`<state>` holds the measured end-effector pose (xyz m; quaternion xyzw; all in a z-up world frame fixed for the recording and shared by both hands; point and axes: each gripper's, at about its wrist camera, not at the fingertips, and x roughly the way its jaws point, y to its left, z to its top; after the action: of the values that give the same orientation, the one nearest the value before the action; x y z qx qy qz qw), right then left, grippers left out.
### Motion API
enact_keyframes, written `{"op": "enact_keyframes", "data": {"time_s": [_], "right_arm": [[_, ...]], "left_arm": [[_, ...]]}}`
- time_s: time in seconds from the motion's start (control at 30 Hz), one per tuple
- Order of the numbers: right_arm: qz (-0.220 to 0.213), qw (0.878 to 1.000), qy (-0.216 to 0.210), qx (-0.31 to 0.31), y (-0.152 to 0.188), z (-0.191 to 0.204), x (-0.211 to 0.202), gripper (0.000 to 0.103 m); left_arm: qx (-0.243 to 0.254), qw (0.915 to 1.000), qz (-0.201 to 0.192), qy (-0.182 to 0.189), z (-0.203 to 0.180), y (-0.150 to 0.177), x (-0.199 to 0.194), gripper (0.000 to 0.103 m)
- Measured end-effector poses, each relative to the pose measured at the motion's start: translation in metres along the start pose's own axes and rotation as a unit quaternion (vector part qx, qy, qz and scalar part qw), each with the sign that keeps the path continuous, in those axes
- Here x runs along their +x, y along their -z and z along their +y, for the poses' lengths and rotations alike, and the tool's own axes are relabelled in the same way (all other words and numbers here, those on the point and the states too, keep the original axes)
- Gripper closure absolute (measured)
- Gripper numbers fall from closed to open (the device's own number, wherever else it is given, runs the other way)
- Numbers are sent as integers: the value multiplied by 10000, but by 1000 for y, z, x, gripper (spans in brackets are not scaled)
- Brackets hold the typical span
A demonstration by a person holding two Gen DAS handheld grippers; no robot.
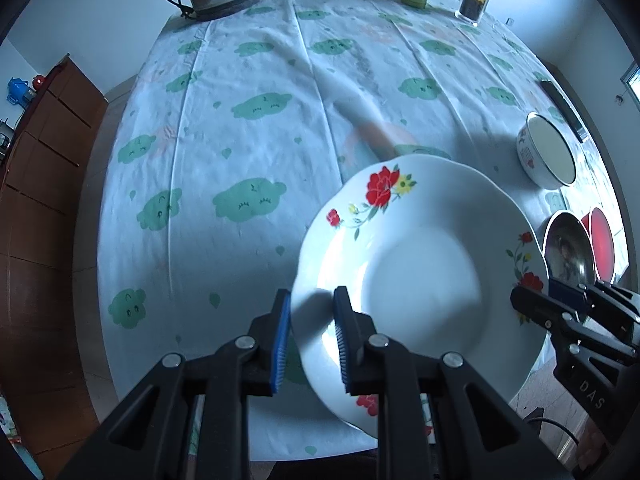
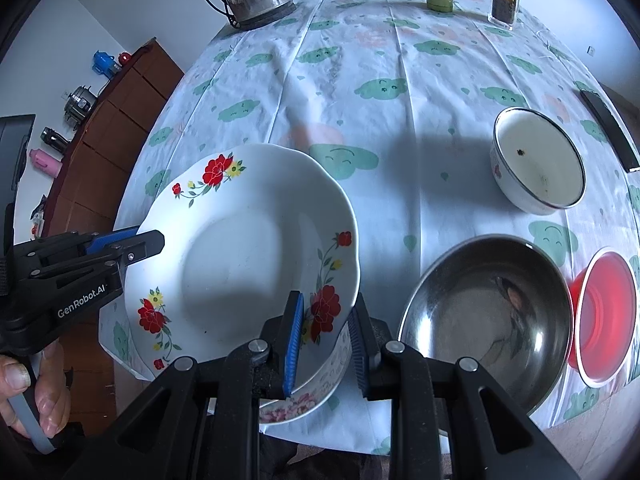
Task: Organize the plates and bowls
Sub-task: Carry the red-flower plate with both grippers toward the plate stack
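Both tongs are clamping the same flowered plate: your left tongs [image 1: 310, 336] are pinching its near-left rim, and your right tongs [image 2: 326, 344] are gripping the opposite rim beside the big red flower. You are holding the plate [image 2: 240, 248] over the near edge of the counter [image 2: 360, 80], tilted, with a second flowered dish [image 2: 316, 388] showing just under its lower edge; whether the two are touching I cannot tell. To do this step well, you should be keeping both hands moving together so neither grip is twisting the rim, and leveling the plate before you are lowering it. You are probably heading for a stack, so be lining the plate's middle over the dish below and letting it settle before you are easing either grip. The steel bowl [image 2: 484, 316] is sitting just beside your right tongs, with the red bowl [image 2: 604, 316] past it and the white bowl [image 2: 538, 160] farther back; be watching that your right hand is not knocking the steel one. Release one side only once the plate is resting flat.
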<state>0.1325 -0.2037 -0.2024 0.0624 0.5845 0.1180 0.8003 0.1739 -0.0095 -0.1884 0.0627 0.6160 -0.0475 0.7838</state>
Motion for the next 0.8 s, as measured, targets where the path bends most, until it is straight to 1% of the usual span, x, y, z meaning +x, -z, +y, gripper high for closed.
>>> {"op": "enact_keyframes", "data": {"time_s": [0.3, 0.8], "right_arm": [[116, 9999, 14, -33, 11, 0, 6, 78], [210, 9998, 56, -44, 21, 2, 11, 78]], "left_arm": [[16, 9999, 99, -20, -3, 10, 7, 84], [88, 9998, 185, -3, -4, 22, 15, 84]]}}
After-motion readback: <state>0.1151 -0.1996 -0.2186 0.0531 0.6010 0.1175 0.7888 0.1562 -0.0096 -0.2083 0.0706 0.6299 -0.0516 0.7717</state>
